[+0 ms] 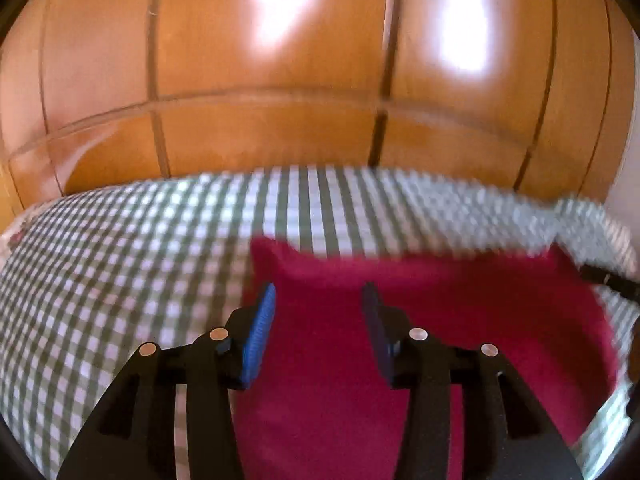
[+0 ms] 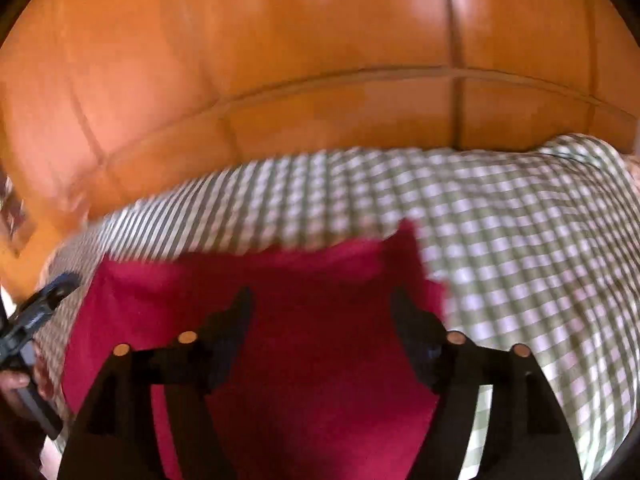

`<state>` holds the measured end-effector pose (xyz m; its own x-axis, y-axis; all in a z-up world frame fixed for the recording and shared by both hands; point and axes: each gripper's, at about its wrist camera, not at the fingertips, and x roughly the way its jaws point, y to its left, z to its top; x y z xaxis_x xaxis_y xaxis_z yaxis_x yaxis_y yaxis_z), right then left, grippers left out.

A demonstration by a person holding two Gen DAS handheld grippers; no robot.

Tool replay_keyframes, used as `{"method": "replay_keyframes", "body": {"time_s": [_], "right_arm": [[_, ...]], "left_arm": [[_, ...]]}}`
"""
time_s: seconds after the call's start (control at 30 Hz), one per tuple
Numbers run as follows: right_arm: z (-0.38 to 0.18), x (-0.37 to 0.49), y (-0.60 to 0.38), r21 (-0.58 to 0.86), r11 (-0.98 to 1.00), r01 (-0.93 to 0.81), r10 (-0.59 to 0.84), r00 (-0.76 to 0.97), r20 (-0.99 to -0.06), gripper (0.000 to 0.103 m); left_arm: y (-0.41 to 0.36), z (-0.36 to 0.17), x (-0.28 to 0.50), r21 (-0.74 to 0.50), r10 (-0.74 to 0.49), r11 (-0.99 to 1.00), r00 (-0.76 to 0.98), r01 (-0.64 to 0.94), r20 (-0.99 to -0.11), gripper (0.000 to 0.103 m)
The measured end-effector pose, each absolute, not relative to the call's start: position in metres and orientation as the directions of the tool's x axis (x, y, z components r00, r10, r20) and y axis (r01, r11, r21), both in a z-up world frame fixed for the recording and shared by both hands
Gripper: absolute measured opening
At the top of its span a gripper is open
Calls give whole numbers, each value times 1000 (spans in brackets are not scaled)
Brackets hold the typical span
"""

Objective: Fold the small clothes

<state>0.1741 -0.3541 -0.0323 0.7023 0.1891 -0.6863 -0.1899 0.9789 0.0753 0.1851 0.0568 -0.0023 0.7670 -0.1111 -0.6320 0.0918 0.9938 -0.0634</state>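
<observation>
**A:** Start close in. What are the two tools doing?

**B:** The left gripper has its jaws apart, blue pad on the left finger, with nothing pinched between them; the red cloth shows in the gap but lies below. The right gripper stands wider still, and it too holds nothing.

**A:** And the garment?

**B:** The red garment lies spread on the green-and-white checked cover, directly under both tools. Its far edge shows two raised corners, one at the far left in the left wrist view and one at the far right in the right wrist view. Both views are blurred, so I cannot tell what kind of garment it is.

**A:** Beyond that?

**B:** Orange wooden cabinet doors behind the covered surface.

**A:** So which step is this?

**B:** I judge a fold has just been laid down, or a new grasp is being set up; either way, the cloth is free.

**A:** What does the next move ask for?

**B:** Probably each tool dropping onto an edge or corner of the cloth, closing on one layer only, then both lifting together so the fold lands even.
</observation>
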Motion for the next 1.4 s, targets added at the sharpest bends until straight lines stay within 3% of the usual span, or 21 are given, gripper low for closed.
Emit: {"method": "replay_keyframes", "body": {"time_s": [0.1, 0.3, 0.37, 0.43, 0.63, 0.7, 0.77, 0.83, 0.93, 1.0, 1.07, 1.13, 1.2, 1.4], "right_arm": [[-72, 204, -358, 49, 995, -91, 96, 637, -765, 74], [-65, 191, -361, 58, 994, -95, 107, 676, -729, 76], [-51, 170, -371, 89, 991, -101, 134, 693, -709, 78], [-43, 145, -384, 132, 987, -93, 159, 710, -686, 83], [-47, 62, -446, 237, 971, 39, 136, 725, -675, 85], [-48, 46, -455, 240, 968, 71, 112, 736, -667, 78], [-44, 33, -458, 240, 967, 83, 98, 748, -656, 59], [-42, 28, -453, 231, 971, 55, 111, 755, -646, 48], [-61, 33, -440, 201, 979, 23, 126, 708, -694, 42], [-82, 43, -444, 159, 984, 84, 64, 662, -747, 43], [-92, 41, -453, 226, 969, 96, 101, 682, -724, 44], [-90, 42, -449, 191, 978, 87, 83, 677, -732, 45], [-83, 39, -448, 166, 979, 117, 44, 677, -735, 56], [-46, 19, -427, 148, 988, 45, 62, 760, -647, 59]], "left_arm": [[63, -50, 215, -63, -57, 998, 656, 15, -753, 44], [66, -37, 202, -67, -48, 998, 674, -2, -737, 44], [62, -22, 175, -65, -62, 998, 707, 23, -705, 60], [59, -13, 152, -78, -69, 997, 728, 22, -682, 68], [52, -14, 86, -122, -131, 990, 737, 66, -663, 68], [47, -15, 76, -107, -122, 992, 742, 68, -659, 68], [46, -17, 70, -114, -126, 991, 740, 67, -660, 68], [45, -19, 67, -110, -120, 992, 734, 62, -669, 68], [44, -30, 74, -44, -48, 999, 695, 24, -717, 68], [46, -35, 77, -38, -35, 999, 679, 11, -734, 68], [43, -34, 75, -2, -9, 1000, 680, 11, -733, 68], [41, -26, 66, -5, -15, 1000, 695, 16, -719, 68], [39, -18, 59, -8, -18, 1000, 707, 17, -707, 68], [36, 0, 43, -11, -43, 999, 745, 48, -665, 74]]}}
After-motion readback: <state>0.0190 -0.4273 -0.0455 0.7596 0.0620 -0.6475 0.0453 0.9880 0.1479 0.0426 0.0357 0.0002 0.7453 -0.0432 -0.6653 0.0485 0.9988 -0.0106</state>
